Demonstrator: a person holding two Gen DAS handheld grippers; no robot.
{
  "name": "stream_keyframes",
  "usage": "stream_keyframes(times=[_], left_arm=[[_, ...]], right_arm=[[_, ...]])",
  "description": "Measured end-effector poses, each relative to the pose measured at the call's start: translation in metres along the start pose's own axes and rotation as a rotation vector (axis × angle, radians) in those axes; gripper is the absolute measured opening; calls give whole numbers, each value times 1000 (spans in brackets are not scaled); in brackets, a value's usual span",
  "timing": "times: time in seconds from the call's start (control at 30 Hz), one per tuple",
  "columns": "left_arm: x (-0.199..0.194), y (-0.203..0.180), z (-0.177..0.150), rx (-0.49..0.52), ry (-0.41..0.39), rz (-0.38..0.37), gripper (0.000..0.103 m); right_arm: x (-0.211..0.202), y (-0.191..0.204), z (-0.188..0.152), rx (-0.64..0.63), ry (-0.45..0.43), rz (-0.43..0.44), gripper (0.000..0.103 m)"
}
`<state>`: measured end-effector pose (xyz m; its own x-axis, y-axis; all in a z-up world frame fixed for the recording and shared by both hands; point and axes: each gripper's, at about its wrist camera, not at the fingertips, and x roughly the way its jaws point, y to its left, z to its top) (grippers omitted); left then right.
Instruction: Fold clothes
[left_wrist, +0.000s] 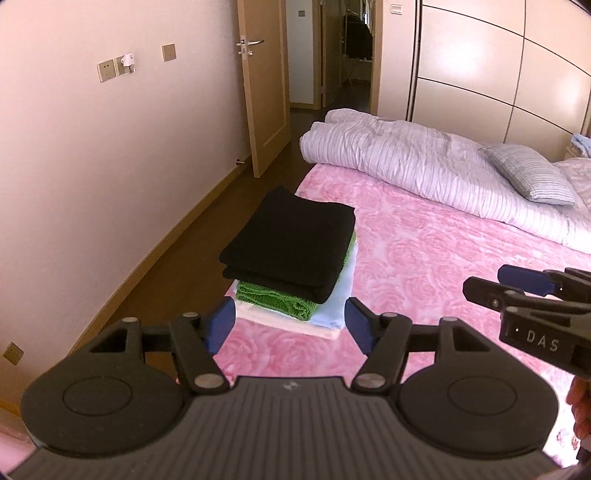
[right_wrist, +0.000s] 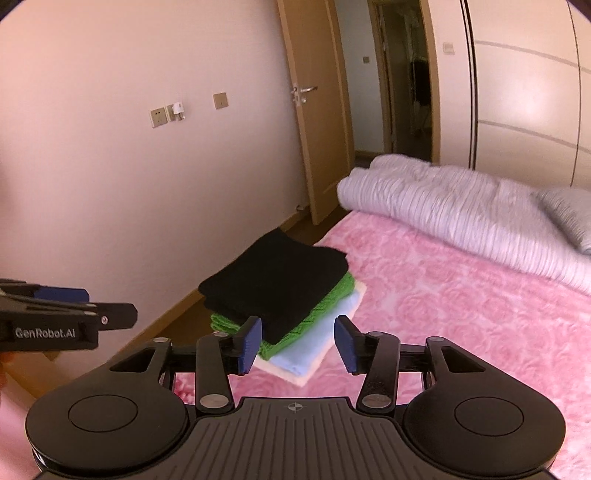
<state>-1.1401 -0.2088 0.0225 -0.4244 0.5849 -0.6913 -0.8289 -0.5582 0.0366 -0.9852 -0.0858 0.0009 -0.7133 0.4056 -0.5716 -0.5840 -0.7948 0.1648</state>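
Observation:
A stack of folded clothes sits at the left edge of the pink bed (left_wrist: 424, 258). A black garment (left_wrist: 291, 240) lies on top, over a green knit (left_wrist: 273, 297), a light blue piece (left_wrist: 328, 314) and a cream piece (left_wrist: 280, 321). My left gripper (left_wrist: 290, 326) is open and empty, held above the bed just short of the stack. My right gripper (right_wrist: 297, 343) is open and empty, also just before the stack (right_wrist: 280, 291). Each gripper shows at the side of the other's view: the right one (left_wrist: 495, 291), the left one (right_wrist: 110, 317).
A rolled striped quilt (left_wrist: 424, 166) and a pillow (left_wrist: 532, 177) lie at the far side of the bed. A wall with sockets (left_wrist: 107, 70) and brown floor (left_wrist: 177, 258) lie left. An open door (left_wrist: 262, 85) and a wardrobe (left_wrist: 498, 74) stand behind.

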Motion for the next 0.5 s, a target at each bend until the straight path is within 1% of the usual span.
stream_keyframes(times=[0.13, 0.27, 0.37, 0.5], left_arm=[[-1, 12, -11, 15, 34, -30, 62], [7, 23, -32, 7, 68, -37, 62], [12, 27, -41, 4, 119, -52, 62], [14, 27, -42, 6, 118, -48, 62]], right_arm=[[-6, 16, -9, 38, 22, -15, 48], [-4, 34, -31, 79, 48, -12, 48], [1, 38, -44, 119, 112, -22, 48], [1, 32, -35, 145, 124, -48, 48]])
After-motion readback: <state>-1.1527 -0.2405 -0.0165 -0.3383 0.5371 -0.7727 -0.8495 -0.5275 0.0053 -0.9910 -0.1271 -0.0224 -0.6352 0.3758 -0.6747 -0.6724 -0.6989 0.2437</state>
